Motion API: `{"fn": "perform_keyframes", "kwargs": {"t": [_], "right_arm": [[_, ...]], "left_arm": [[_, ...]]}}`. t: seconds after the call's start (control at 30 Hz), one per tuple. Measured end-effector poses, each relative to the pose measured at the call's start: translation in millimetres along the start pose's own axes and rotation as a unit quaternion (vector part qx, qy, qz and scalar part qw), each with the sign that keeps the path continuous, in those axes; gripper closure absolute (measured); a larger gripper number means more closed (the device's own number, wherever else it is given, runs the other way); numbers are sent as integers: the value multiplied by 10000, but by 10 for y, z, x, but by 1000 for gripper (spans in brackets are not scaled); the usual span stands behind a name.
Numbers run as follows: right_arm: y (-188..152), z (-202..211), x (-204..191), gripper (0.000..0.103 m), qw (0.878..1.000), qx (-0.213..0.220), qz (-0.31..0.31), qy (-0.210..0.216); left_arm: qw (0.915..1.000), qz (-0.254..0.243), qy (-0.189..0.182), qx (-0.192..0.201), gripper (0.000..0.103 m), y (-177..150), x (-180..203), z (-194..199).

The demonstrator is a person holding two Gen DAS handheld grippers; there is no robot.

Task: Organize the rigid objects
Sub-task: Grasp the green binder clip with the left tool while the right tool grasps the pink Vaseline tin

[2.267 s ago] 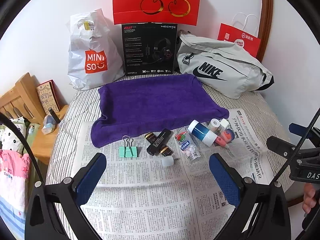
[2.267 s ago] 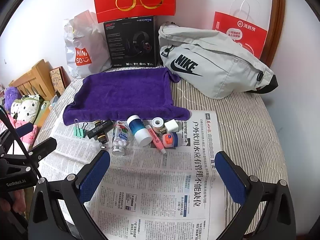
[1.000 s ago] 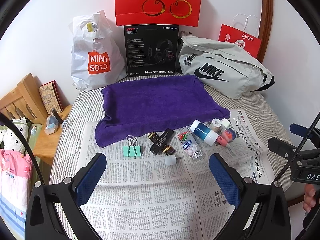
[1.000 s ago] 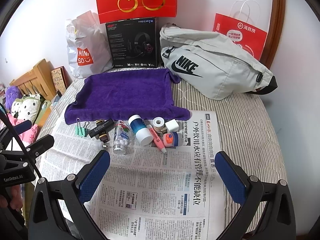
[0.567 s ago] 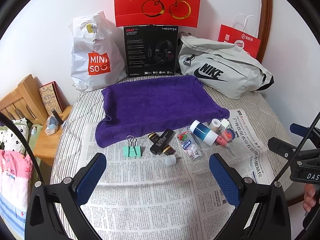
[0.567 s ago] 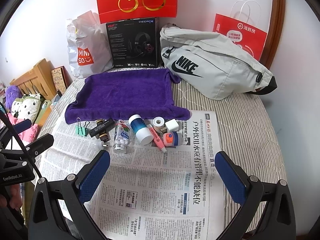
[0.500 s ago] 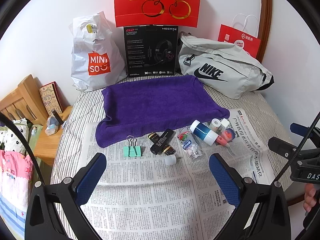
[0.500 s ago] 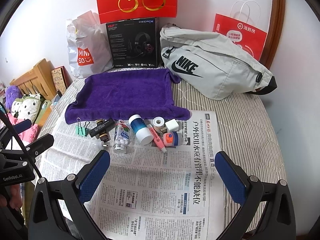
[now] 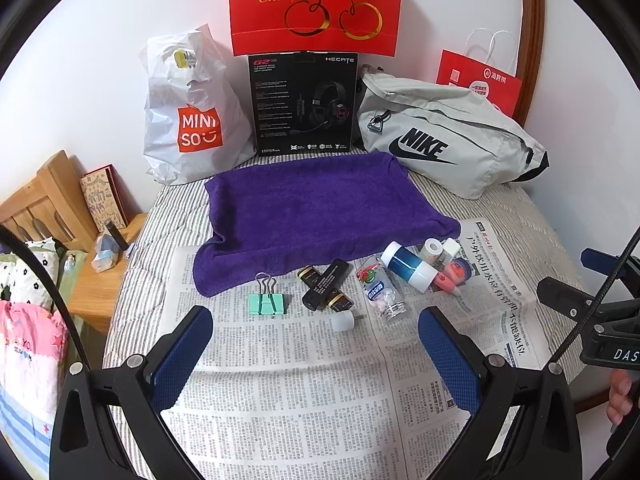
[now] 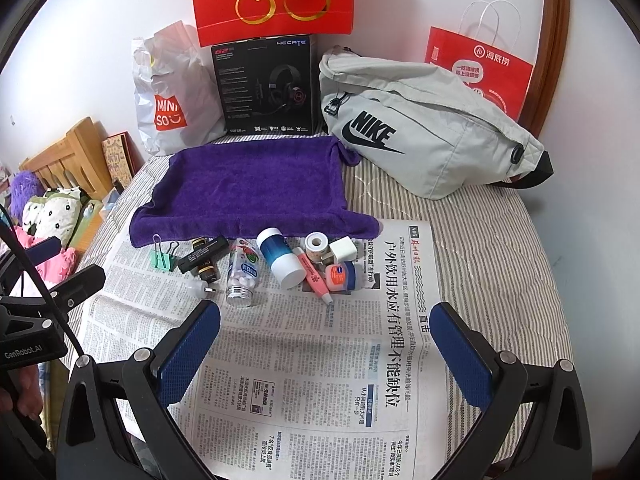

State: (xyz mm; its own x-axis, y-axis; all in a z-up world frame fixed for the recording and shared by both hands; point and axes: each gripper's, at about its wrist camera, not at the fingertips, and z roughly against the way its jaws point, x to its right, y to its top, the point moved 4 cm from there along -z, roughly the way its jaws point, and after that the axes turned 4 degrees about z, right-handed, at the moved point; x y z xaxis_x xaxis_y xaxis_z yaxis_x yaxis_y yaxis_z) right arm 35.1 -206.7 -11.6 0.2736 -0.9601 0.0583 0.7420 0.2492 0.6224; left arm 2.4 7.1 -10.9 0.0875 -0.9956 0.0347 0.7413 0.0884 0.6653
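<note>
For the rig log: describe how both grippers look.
Both match: left gripper and right gripper have black plastic frames with silver screws and jaws faced with blue textured pads. From the other camera, each body is black with a thin black cable and white lettering: "GenRobot.AI" on the left, "DAS" visible on the right.

Ahead of the fingers (image 9: 188, 344): one green clip (image 9: 267, 303), one purple towel (image 9: 320, 204), two clear bottles (image 10: 242, 274), one blue-and-white tube (image 10: 280, 258), one pink tube (image 10: 314, 276), one tape roll (image 10: 317, 243), three bags (image 9: 188, 120).
</note>
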Motion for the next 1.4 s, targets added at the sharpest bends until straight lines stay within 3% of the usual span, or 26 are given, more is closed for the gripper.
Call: {"fn": "perform_keyframes", "kwargs": {"t": [0.17,0.33,0.77,1.17,1.33,1.4], "right_arm": [[-10,-1,1,0,10000,3,-6,11],[-47,-54,25,0,10000,-18,19,-72],[-50,-308,102,0,9999,-103,100,-8],[-127,-801,282,0,9984,-556,-72,37],[-146,-1000,420,1,9971,-741,-137,-109],[-150,-1063,455,2,9965,-815,-107,-170]], "left_arm": [[10000,-11,60,-2,0,26,-11,-26],[9994,-19,344,7,0,47,-87,-167],[9944,213,662,-795,0,-165,-463,-959],[9905,435,528,-1192,2,-203,-757,-1608],[9901,666,258,-1208,8,-213,-816,-1743],[9898,714,187,-1218,19,-217,-804,-1785]]}}
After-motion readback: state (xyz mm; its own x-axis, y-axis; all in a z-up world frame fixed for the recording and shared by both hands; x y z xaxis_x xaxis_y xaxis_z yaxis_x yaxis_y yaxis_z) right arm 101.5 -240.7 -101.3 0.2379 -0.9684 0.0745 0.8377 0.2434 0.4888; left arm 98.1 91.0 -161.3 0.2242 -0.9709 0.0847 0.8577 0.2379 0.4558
